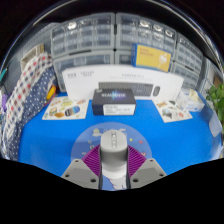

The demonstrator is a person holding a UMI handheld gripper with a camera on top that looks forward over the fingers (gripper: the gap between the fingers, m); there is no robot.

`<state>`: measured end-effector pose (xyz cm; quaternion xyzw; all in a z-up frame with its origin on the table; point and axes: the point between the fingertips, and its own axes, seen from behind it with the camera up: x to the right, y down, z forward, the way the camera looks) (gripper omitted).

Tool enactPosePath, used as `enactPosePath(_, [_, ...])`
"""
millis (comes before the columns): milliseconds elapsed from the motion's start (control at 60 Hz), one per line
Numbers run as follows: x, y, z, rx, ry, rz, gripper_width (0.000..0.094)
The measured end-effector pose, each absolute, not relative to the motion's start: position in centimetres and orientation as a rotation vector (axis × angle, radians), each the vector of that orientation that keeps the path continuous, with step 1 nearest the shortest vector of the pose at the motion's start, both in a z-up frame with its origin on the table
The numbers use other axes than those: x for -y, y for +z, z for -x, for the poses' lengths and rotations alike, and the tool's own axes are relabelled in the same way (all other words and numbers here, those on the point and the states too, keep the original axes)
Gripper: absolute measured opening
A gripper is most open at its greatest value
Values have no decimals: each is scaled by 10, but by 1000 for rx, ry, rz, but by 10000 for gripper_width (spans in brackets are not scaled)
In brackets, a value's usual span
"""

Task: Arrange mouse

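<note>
A grey mouse (113,150) sits between my two fingers, its nose pointing ahead over the blue table mat (60,140). Both purple pads (93,160) press against its sides, so my gripper (113,166) is shut on it. Its rear end is hidden down between the fingers. I cannot tell whether the mouse rests on the mat or hangs just above it.
Beyond the fingers stand a dark box (113,100) and a keyboard (110,88). Paper sheets (63,108) lie to the left and more papers (172,112) to the right. Drawer cabinets (100,40) line the back wall. A plaid cloth (25,95) hangs at the left.
</note>
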<state>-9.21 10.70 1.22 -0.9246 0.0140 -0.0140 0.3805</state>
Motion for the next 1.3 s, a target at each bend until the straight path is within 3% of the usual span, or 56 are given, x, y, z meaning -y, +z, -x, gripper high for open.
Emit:
enactPosePath(67, [-98,-11,91,-41,-37,2412,343])
enactPosePath(217, [-99,-9,90,-33,-35,2394,352])
enactPosePath(400, [-99,-9,91,-44,-42,2418,491])
enactPosePath(433, [-97,-7,91,-57,-34,2427,539])
enactPosePath(450, [-97,-5,91,-66,-31,2425,619])
enactPosePath(533, [-98,16,89,-100,-41,2375,821])
enactPosePath(950, [-45,160,129,-71,-54,2221,802])
enactPosePath(1300, [-8,224,157,-72,28,2157,802])
